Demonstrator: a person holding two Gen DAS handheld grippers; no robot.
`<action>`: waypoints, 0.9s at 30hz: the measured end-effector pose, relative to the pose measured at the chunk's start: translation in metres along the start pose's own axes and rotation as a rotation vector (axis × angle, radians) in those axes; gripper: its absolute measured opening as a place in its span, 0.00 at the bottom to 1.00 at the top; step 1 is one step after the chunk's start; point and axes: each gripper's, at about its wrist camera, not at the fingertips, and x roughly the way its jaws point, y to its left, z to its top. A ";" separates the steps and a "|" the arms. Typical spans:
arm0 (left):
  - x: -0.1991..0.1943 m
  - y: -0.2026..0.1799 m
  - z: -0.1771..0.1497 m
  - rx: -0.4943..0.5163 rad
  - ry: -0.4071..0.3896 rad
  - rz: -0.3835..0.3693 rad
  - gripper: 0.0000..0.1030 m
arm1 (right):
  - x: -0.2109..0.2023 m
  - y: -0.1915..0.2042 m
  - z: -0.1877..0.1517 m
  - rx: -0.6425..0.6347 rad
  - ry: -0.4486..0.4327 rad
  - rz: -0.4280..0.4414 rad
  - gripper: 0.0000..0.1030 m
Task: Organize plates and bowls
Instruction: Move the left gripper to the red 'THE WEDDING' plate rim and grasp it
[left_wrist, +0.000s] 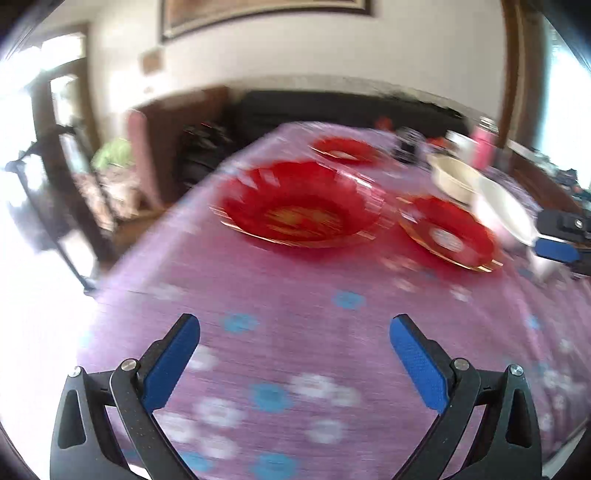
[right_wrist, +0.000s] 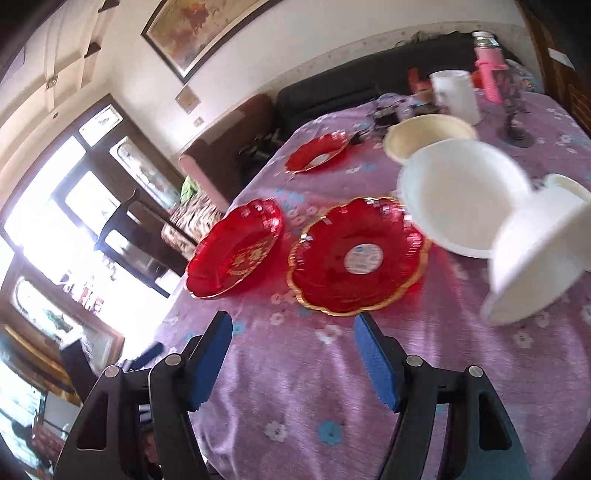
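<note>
Room: we look over a table under a purple flowered cloth (right_wrist: 332, 387), with a framed picture (right_wrist: 195, 29) on the pale wall and bright windows off to the left
Red plates: we count three on the cloth; a deep red plate (right_wrist: 236, 249) sits just beside a gold-rimmed red plate (right_wrist: 356, 258) with a round white label in its middle, and a small red plate (right_wrist: 317, 153) lies well apart, farther back
Bowls: a white bowl (right_wrist: 461, 206) overlaps the gold-rimmed plate's right edge, a cream bowl (right_wrist: 428, 134) sits behind it, and a third white bowl (right_wrist: 535, 254) looks tipped on its side at the right; blur keeps us from telling more
Back of table: a white cup (right_wrist: 456, 96) and a pink bottle (right_wrist: 489, 70) stand there
Left tongs (left_wrist: 295, 332): our fingers are spread wide above bare cloth, holding nothing
Right tongs (right_wrist: 293, 328): spread apart too, empty, near the gold-rimmed plate's front edge
</note>
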 end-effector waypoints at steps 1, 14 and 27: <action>-0.003 0.006 0.000 0.004 -0.021 0.036 1.00 | 0.005 0.003 0.001 -0.009 0.006 -0.003 0.71; 0.021 0.080 0.029 -0.158 0.012 0.021 0.83 | 0.103 0.037 0.059 -0.036 0.087 0.006 0.62; 0.124 0.094 0.093 -0.277 0.159 -0.087 0.57 | 0.167 0.024 0.098 -0.023 0.129 -0.107 0.37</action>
